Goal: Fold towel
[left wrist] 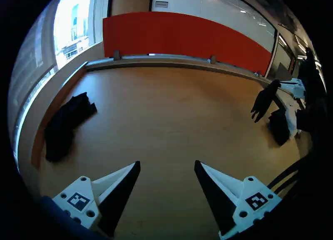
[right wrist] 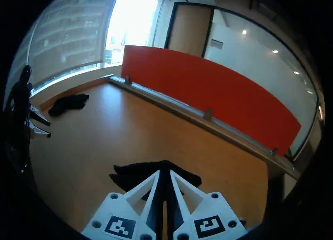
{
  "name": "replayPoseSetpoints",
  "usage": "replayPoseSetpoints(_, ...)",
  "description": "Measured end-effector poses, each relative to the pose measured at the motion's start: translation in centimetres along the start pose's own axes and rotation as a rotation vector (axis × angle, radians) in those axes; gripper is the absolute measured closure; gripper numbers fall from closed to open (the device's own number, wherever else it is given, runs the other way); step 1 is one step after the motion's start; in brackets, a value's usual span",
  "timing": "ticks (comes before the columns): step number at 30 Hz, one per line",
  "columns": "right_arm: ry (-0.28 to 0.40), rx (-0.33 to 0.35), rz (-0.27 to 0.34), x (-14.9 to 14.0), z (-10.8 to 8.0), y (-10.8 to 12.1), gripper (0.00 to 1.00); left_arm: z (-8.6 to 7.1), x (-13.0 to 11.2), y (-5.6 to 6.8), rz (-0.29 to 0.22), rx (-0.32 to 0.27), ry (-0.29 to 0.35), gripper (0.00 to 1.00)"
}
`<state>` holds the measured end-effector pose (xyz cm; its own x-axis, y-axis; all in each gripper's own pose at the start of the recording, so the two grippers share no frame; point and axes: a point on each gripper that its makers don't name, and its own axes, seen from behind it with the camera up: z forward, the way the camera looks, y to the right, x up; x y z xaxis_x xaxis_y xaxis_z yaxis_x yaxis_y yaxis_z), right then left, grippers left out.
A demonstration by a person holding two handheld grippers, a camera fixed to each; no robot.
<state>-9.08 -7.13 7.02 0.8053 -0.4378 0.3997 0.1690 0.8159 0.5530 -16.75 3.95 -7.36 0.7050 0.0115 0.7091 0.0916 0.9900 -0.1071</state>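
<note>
Left hand-held gripper (left wrist: 167, 164): fingers wide apart, nothing between them, over bare wooden table (left wrist: 166, 111).

Right hand-held gripper (right wrist: 165, 174): fingers closed together, pinching the black towel (right wrist: 133, 175), which lies bunched on the table at lower centre of the right gripper view.

Second black cloth (left wrist: 62, 127) lies at middle left of the left gripper view, beside the table edge.

Orange partition (right wrist: 208, 90) stands along the far edge.

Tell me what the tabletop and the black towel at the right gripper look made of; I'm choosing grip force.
Tabletop: wood or wood-look laminate, smooth satin, faint grain, soft glare.
Black towel: soft matte fabric, limp crumpled folds; weave unclear.
</note>
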Motion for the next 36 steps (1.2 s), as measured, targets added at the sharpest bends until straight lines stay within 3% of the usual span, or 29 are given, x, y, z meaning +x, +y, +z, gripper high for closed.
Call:
replayPoseSetpoints(22,-0.028,-0.130,0.028,-2.0,-3.4,10.6,0.98,0.6,0.2,1.3,0.031,-0.008,-0.014,0.04)
replayPoseSetpoints(36,-0.067,-0.173,0.037,-4.2,-4.3,14.7,0.98,0.8,0.5,2.2,0.052,-0.011,-0.020,0.03)
